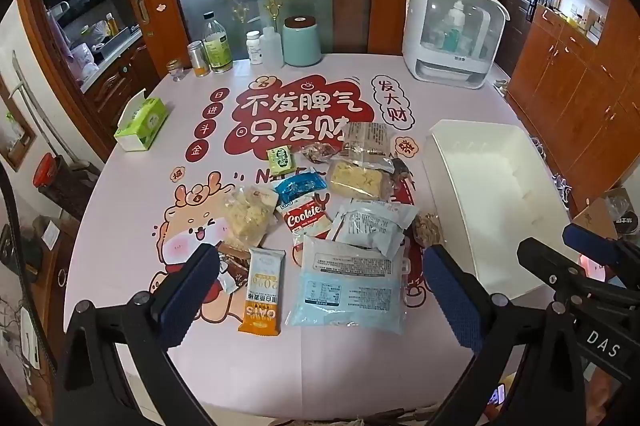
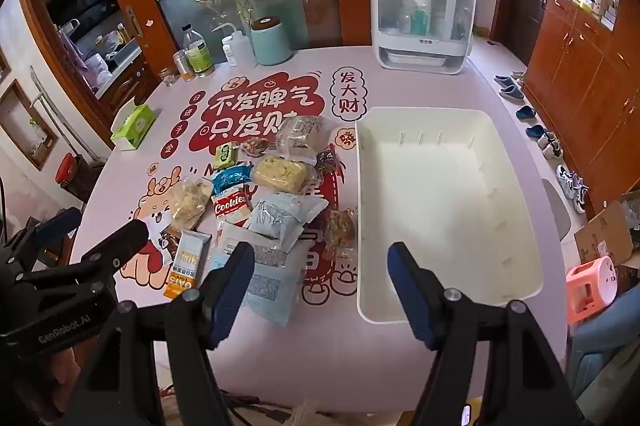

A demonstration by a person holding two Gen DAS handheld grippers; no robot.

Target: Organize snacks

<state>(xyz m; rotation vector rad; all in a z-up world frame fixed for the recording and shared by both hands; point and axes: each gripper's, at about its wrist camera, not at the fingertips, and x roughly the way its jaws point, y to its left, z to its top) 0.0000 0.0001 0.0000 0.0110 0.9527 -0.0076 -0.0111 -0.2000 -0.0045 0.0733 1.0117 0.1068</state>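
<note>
Several snack packets lie in a loose pile on the pink printed table: a pale blue bag, an orange oats bar, a red Cookies pack and a yellow cracker pack. The pile also shows in the right wrist view, with the Cookies pack. An empty white bin stands right of the pile, also in the left wrist view. My left gripper is open above the near packets. My right gripper is open, empty, above the bin's near left corner.
At the table's back stand a white sterilizer cabinet, a teal canister, bottles and jars. A green tissue box sits at the left edge. Wooden cabinets, shoes and a pink stool are on the right.
</note>
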